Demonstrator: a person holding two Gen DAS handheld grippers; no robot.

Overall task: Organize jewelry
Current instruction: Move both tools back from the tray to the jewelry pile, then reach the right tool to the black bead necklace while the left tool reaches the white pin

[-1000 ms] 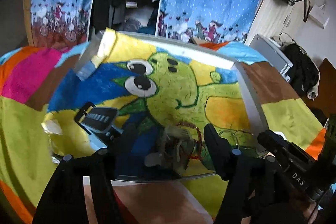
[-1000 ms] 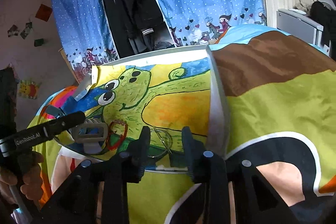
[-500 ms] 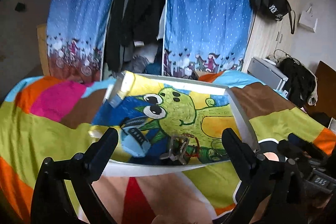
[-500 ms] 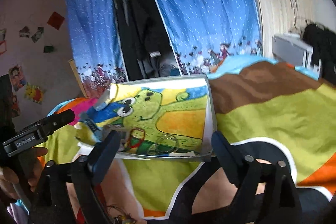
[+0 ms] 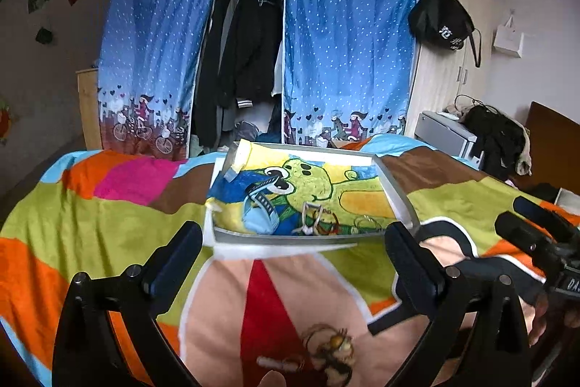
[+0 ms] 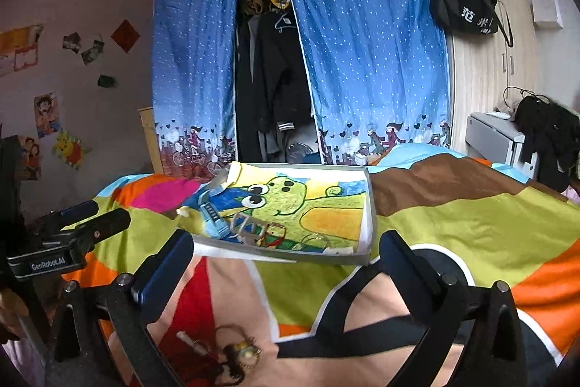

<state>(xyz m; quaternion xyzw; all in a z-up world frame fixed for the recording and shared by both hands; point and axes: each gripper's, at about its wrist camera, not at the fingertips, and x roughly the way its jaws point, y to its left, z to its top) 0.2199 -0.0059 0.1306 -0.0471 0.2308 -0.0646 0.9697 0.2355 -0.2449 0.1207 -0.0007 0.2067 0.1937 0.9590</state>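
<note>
A shallow grey tray [image 5: 397, 191] [image 6: 370, 205] lined with a green cartoon drawing lies on the bed. It holds a blue watch [image 5: 259, 211] [image 6: 214, 218], a pale buckle piece [image 5: 308, 218] [image 6: 248, 227], a red bead bracelet [image 5: 328, 223] [image 6: 275, 234] and thin wire rings [image 5: 368, 222] [image 6: 313, 240]. On the bedspread in front of the tray lies a tangle of beaded jewelry [image 5: 331, 350] [image 6: 239, 354] with a small white stick [image 5: 277, 363] [image 6: 188, 340]. My left gripper [image 5: 293, 263] and right gripper [image 6: 284, 267] both stand open and hold nothing, drawn back from the tray above that loose jewelry.
A colourful patchwork bedspread [image 5: 108, 223] covers the bed. Blue curtains [image 5: 344, 42] frame an open wardrobe of dark clothes behind it. A grey cabinet with dark clothing [image 5: 489, 133] stands at the right. A person's hand [image 6: 7, 311] grips the left tool.
Both grippers have opened wide and pulled back and up from the tray. The items they were over stay in the tray, and the loose jewelry on the bedspread has come into view.
</note>
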